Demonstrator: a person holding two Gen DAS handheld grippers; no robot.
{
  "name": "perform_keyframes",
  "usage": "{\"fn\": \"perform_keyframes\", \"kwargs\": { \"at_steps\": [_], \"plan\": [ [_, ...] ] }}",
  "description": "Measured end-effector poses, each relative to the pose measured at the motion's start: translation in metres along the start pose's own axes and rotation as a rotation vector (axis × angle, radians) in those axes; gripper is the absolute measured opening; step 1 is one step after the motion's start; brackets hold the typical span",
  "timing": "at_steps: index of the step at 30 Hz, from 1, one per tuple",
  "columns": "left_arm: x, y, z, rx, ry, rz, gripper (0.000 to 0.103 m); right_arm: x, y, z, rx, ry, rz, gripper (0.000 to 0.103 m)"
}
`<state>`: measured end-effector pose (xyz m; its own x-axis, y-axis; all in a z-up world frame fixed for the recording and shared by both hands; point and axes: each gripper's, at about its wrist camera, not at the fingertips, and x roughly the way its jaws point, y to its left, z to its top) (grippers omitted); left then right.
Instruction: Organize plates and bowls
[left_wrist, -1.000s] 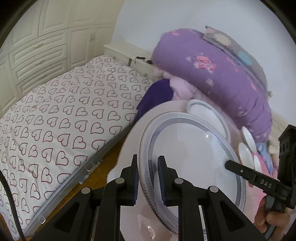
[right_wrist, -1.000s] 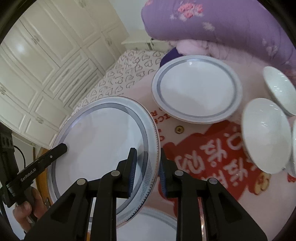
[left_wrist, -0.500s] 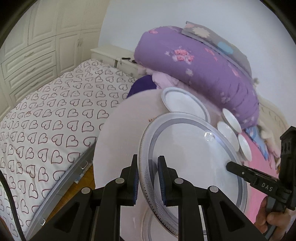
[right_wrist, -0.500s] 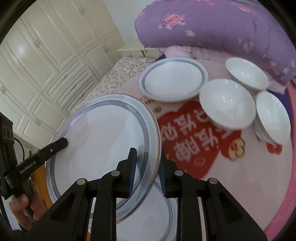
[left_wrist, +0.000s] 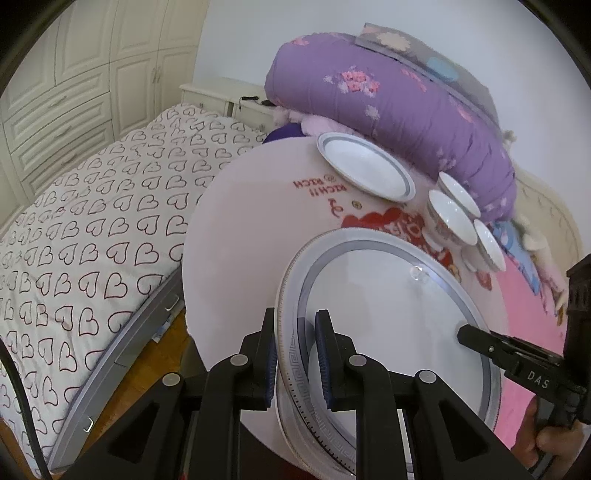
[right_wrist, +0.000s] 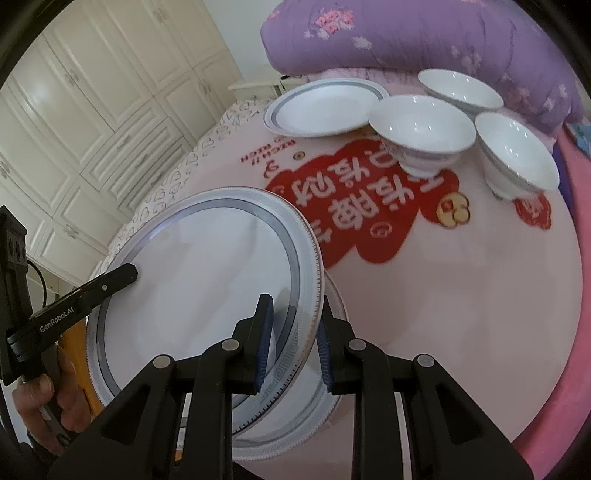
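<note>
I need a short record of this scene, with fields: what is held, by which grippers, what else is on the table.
held: large plate, tilted, above another plate of the same pattern
left gripper: shut on the large plate's rim
right gripper: shut on the opposite rim
table: round, pink cloth with red print
far side: smaller plate, three white bowls
behind: purple quilt

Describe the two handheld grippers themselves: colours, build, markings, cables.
Both the left gripper and the right gripper are matte black plastic linkages with silver round pivot pins and ribbed blue pads on their fingers. White lettering reads "GenRobot.AI" on the left, "DAS" on the right. A thin black cable trails from the left one.
</note>
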<state>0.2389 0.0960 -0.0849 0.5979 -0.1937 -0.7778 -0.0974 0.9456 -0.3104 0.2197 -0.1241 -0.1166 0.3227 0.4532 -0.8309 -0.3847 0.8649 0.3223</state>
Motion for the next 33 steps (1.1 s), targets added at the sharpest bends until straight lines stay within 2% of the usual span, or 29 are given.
{"fn": "perform_keyframes", "kwargs": {
  "at_steps": [7, 21, 33],
  "plan": [
    [0.005, -0.007, -0.009, 0.017, 0.013, 0.014, 0.016, -0.001, -0.005, -0.016, -0.013, 0.008, -0.012, 0.023],
    [0.030, -0.005, -0.017, 0.040, 0.032, 0.050, 0.019, 0.012, -0.005, -0.020, -0.051, 0.036, -0.031, 0.023],
    [0.050, -0.005, -0.026, 0.063, 0.044, 0.059, 0.021, 0.011, 0.002, -0.021, -0.106, 0.041, -0.100, 0.026]
  ]
}}
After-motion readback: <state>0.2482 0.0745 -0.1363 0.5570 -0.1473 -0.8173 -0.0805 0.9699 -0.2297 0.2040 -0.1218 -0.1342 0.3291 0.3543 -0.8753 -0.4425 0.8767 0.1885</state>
